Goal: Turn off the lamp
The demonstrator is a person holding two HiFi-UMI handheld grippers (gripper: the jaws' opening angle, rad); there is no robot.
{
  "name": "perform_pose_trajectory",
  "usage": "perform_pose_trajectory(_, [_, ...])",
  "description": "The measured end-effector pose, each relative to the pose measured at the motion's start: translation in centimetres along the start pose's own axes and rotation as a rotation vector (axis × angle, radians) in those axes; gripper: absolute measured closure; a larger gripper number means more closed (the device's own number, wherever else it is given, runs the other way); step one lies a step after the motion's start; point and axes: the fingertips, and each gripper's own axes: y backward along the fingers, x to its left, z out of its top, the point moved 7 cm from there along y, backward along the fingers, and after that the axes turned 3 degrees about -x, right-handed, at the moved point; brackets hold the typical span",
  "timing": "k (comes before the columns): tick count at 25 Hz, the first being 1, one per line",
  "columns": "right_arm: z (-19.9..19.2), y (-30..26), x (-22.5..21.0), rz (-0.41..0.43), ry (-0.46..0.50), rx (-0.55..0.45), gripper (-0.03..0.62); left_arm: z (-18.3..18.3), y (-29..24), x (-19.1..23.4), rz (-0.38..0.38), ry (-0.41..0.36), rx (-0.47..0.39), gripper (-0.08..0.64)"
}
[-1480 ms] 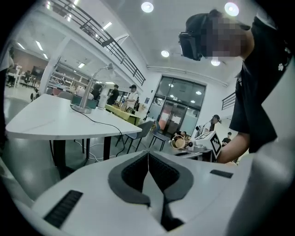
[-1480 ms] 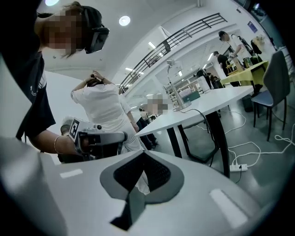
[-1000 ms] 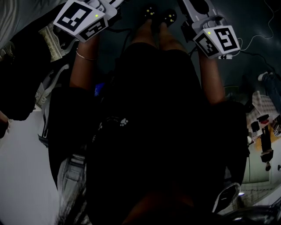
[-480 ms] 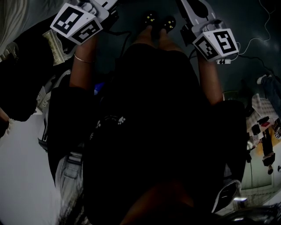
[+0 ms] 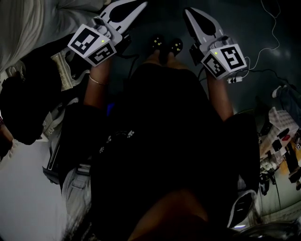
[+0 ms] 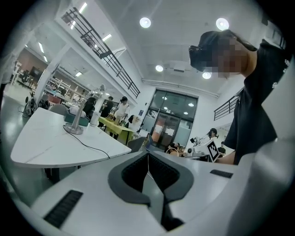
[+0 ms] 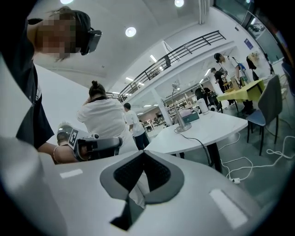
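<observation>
The lamp (image 6: 77,119) is a slim grey pole on a round base, standing far off on a white table (image 6: 50,145); the right gripper view shows the same lamp (image 7: 179,116) in the distance. Whether it is lit I cannot tell. My left gripper (image 6: 148,154) is shut with nothing between its pads, held level in the air. Likewise my right gripper (image 7: 144,152) is shut and empty. In the dark head view both point away from my body, the left gripper (image 5: 139,5) and right gripper (image 5: 190,12) side by side above my feet (image 5: 164,44).
A black cable (image 6: 94,148) runs from the lamp's base across the table. Several people stand behind a yellow table (image 7: 239,90). A grey chair (image 7: 267,110) and a white cord with a power strip (image 7: 235,179) are by the table's right side.
Both grippers have risen. Their jaws, cut off by the head view's top edge before, now show in full. Both stay shut.
</observation>
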Motion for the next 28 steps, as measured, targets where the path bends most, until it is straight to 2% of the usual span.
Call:
perform_pose_trajectory(3, [0.6,0.7,0.1,-0.013,0.016,0.002,0.591,-0.1,-0.6,-0.4,-0.012,-0.008,0.006,0.549])
perform_pose_trajectory(6, [1.3,1.2,0.1,-0.021,0.022,-0.015,0.591,-0.4,-1.4,-1.1,-0.032,-0.048,0.042,0.549])
perform_pose_trajectory(9, [2.1,1.5,0.4,0.002,0.013,-0.038,0.591,0.0,-2.1,-2.1,-0.054,-0.072,0.063,0.549])
perform_pose_trajectory(15, [4.0,2.1,0.7,0.042,0.012,-0.075,0.591,0.1,-3.1,-3.4,-0.074,-0.082,0.055,0.549])
perform_pose_trajectory(19, [5.0,2.7,0.4,0.042,0.031,-0.089,0.591,-0.5,-4.0,-4.8,-0.094,-0.050,0.038,0.549])
perform_pose_trajectory(24, [6.0,4.4,-0.3,0.042,0.033,-0.130,0.591,0.0,-6.0,-6.1,-0.108,-0.116,0.113,0.549])
perform_pose_trajectory(28, [6.3,4.3,0.0,0.039,0.024,-0.171,0.591,1.4,-6.7,-6.0,-0.140,-0.149,0.118,0.549])
